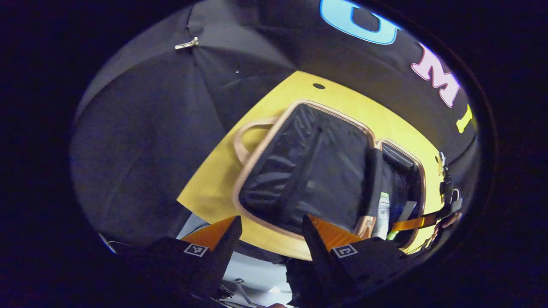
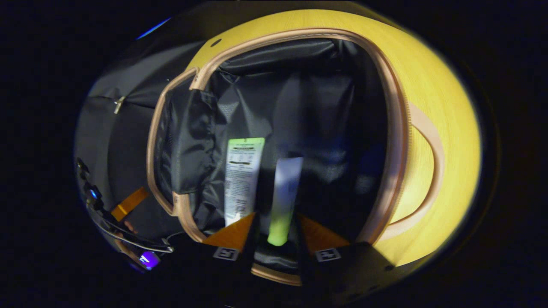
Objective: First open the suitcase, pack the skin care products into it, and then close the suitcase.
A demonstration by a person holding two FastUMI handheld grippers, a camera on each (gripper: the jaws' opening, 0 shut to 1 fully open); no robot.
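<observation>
Suitcase (image 2: 299, 107) lies open on the yellow counter (image 2: 445, 128), so step 1 looks done. Packing underway: white tube (image 2: 242, 179) already inside; right claw (image 2: 276, 239) is w/ a green-capped tube (image 2: 284, 201) between its fingers over the case, contact unclear, can't tell if gripped. Left claw (image 1: 272, 235) spread, nothing in it. Closing remains.

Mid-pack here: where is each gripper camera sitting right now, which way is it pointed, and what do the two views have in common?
Left gripper view: rides the left tool, held off the yellow table's near edge, looking over the open suitcase; its own two fingers show, apart.
Right gripper view: rides the right tool, aimed down into the suitcase; its fingers flank a tube with a green cap, beside a white tube.
Shared: suitcase, table, both tubes.
</observation>
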